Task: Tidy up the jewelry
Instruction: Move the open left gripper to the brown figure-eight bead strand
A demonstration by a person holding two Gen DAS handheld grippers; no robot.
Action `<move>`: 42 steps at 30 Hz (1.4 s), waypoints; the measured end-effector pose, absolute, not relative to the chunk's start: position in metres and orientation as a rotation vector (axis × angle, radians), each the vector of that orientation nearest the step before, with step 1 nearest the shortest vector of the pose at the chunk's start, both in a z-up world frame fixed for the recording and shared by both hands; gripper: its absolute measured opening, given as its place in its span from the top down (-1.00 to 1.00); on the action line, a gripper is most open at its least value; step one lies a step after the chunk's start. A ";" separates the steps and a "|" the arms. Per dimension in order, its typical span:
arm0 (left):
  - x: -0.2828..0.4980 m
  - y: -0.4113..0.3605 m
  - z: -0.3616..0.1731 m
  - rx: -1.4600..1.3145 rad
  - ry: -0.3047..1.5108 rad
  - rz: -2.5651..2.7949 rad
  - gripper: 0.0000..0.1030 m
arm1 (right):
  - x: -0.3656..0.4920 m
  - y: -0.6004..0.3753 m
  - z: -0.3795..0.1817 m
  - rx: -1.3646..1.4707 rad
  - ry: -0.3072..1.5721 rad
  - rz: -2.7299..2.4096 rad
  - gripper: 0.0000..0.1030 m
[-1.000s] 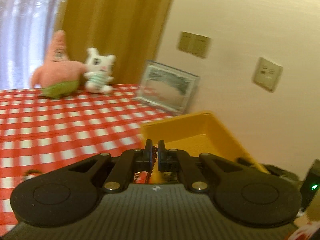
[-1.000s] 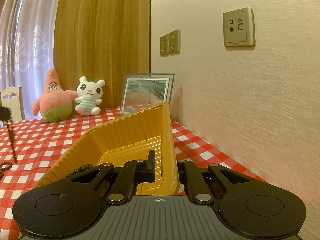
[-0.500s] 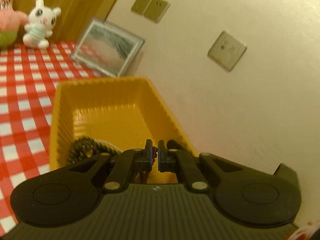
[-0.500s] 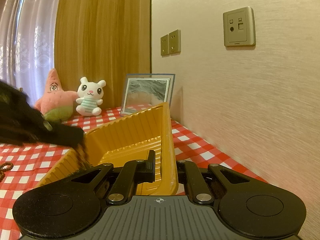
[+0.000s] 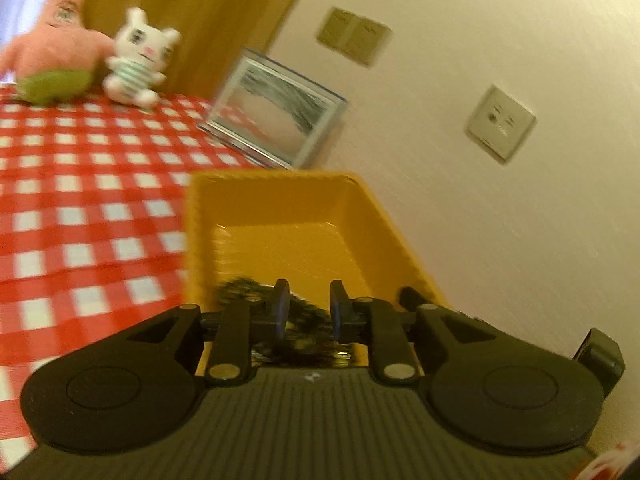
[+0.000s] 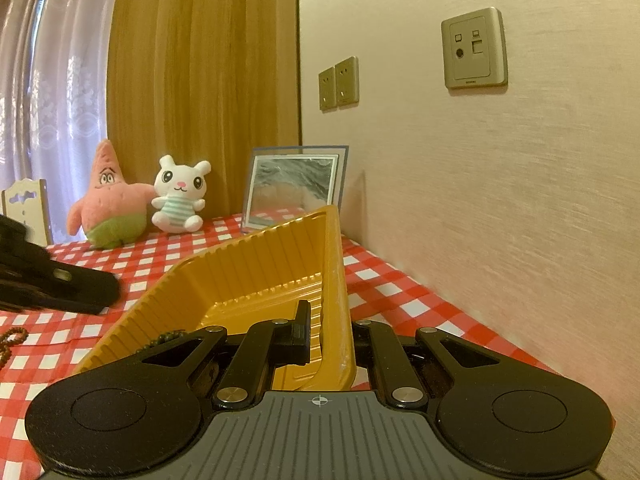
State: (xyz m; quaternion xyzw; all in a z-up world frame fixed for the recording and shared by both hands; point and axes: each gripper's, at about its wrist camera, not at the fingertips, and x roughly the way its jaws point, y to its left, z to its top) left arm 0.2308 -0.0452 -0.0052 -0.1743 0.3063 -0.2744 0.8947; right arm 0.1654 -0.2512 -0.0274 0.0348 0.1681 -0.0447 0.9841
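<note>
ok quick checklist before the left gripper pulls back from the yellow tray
1. Left gripper open: ok, there is a gap between the fingers.
2. Nothing pinched between its fingers: ok, the dark beads lie beyond them in the yellow tray.
3. Beads fully inside the tray: cannot tell, the view is blurred and the gripper covers the near part.
4. Right gripper steadying the tray: ok, shut on the tray's right wall.
5. Other jewelry left to collect: not ok, a brown bead string lies on the checked tablecloth.
</note>
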 end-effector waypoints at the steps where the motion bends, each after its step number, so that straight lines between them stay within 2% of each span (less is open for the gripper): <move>1: 0.227 -0.036 -0.005 -0.359 0.628 -0.542 0.65 | 0.166 -0.251 -0.027 0.071 0.338 -0.090 0.82; 9: 0.197 0.035 -0.015 -0.284 0.609 -0.274 0.59 | 0.165 -0.251 -0.027 0.071 0.338 -0.091 0.82; 18: 0.168 0.102 -0.036 -0.323 0.647 -0.063 0.59 | 0.165 -0.251 -0.026 0.061 0.338 -0.099 0.82; 42: 0.164 0.129 -0.062 -0.197 0.679 0.083 0.55 | 0.161 -0.246 -0.025 0.047 0.334 -0.104 0.82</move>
